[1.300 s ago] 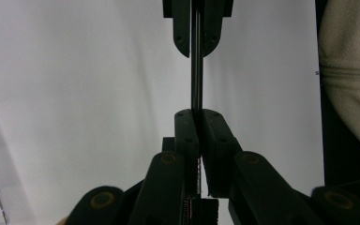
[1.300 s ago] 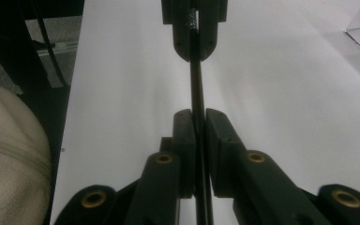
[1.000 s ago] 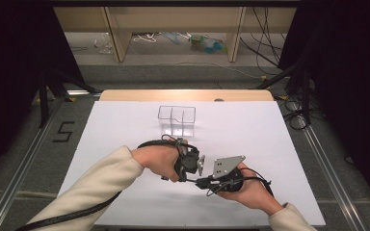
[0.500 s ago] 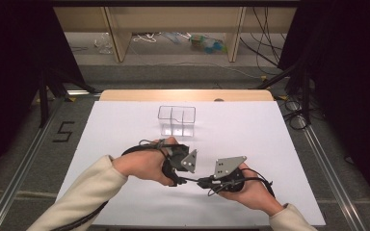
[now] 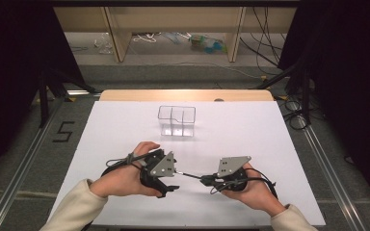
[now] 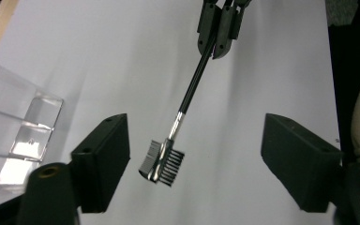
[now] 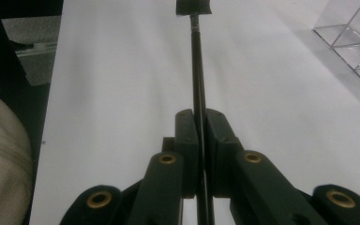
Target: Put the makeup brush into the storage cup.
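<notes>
Brow brush [image 6: 168, 150], slim black handle, comb-and-bristle head: clamped by the handle in the right gripper [image 7: 201, 129], jaws pinched tight on it, long axis running straight out from those jaws toward the left gripper [image 6: 194, 154]. Head end hanging between the left jaws (spread wide, touching nothing), just above the white table [image 5: 250, 130]. Clear divided box [image 5: 176, 121] farther back, well apart.

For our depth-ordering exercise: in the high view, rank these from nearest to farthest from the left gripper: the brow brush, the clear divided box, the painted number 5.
1. Brow brush: just right of the left gripper, held by the right gripper.
2. Clear divided box: farther up the table.
3. Painted number 5: on the floor, far left.
</notes>
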Motion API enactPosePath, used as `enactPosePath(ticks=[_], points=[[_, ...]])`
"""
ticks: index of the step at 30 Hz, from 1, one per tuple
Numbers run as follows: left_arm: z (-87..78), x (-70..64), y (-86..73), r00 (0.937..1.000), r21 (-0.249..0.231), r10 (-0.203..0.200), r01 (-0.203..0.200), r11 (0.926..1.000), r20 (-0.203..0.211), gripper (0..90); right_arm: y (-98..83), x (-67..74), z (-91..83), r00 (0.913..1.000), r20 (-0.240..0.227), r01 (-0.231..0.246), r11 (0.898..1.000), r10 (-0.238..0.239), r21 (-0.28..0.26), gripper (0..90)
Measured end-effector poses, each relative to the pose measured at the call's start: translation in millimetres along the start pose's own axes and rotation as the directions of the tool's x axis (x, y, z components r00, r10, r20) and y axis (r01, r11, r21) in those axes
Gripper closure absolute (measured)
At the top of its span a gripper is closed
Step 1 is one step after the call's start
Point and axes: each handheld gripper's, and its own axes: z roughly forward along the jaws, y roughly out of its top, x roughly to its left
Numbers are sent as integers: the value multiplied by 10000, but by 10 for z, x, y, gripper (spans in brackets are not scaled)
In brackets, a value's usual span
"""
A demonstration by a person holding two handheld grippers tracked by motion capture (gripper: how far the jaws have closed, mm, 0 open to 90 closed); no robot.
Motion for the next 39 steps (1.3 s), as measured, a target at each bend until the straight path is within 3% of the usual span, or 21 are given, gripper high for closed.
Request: enactPosePath(ticks=[5,8,9,10,12,14,19,23,26,27,28,29,30,31,32,34,35,36,37,38,39], points=[[-61,-18,-143,9954,-947,-825,776,9925,-489,173,-15,-12,-28,9996,204,-196,9996,199,-180,854],[-90,-16,-219,9867,-1511,-1511,1406,9785,-607,173,-14,-15,-45,9988,414,-251,9990,267,-383,854],[-101,-11,-239,9861,-1551,-1514,1394,9780,-683,174,-14,-19,-54,9984,485,-255,9986,278,-458,854],[-106,-17,-267,9801,-1758,-1859,1712,9694,-704,174,-11,-19,-65,9978,562,-312,9983,340,-493,854],[-120,-12,-317,9754,-1913,-2078,1907,9628,-735,172,-11,-22,-77,9962,730,-422,9957,482,-822,854],[-112,-18,-357,9669,-2172,-2447,2243,9500,-718,172,-8,-31,-97,9941,897,-504,9928,603,-1089,854],[-99,6,-406,9511,-2534,-3020,2771,9268,-646,172,7,-54,-150,9855,1304,-790,9740,1084,-2125,854],[-60,9,-415,9495,-2545,-3076,2830,9247,-621,170,19,-71,-198,9785,1488,-951,9531,1425,-2872,854],[-20,13,-422,9406,-2739,-3369,3134,9092,-420,169,29,-84,-214,9697,1592,-1173,9251,1851,-3611,854],[-8,12,-423,9354,-2820,-3513,3269,9020,-394,169,31,-89,-228,9696,1553,-1225,9242,1893,-3617,853],[0,18,-425,9341,-2896,-3557,3322,8976,-310,169,32,-93,-226,9670,1574,-1254,9118,2004,-3909,853],[11,18,-422,9264,-3038,-3754,3497,8862,-287,169,35,-97,-230,9651,1590,-1283,9052,2079,-4052,853],[19,24,-422,9238,-3120,-3823,3573,8803,-206,169,37,-94,-262,9625,1596,-1440,9117,2194,-3849,853],[22,27,-419,9199,-3219,-3912,3623,8747,-277,170,38,-103,-239,9636,1476,-1417,8936,2231,-4259,853],[26,32,-414,9137,-3353,-4059,3760,8638,-210,174,40,-107,-232,9625,1485,-1413,8870,2269,-4395,853],[26,52,-406,9055,-3642,-4240,3896,8459,-163,180,46,-102,-233,9615,1485,-1451,8864,2311,-4397,853],[29,54,-400,8962,-3816,-4436,4073,8298,-80,183,51,-92,-235,9603,1502,-1499,8888,2352,-4331,853],[30,67,-394,8927,-3973,-4507,4136,8192,0,186,61,-96,-203,9635,1445,-1361,8770,2255,-4609,853],[30,79,-390,8950,-4080,-4461,4085,8165,35,186,69,-80,-201,9628,1395,-1455,8794,2312,-4532,853],[36,85,-383,8921,-4187,-4516,4152,8076,137,185,75,-68,-215,9630,1357,-1552,8905,2330,-4277,853],[46,85,-376,8893,-4240,-4566,4238,8004,269,185,86,-62,-198,9635,1325,-1524,8837,2325,-4426,853]])
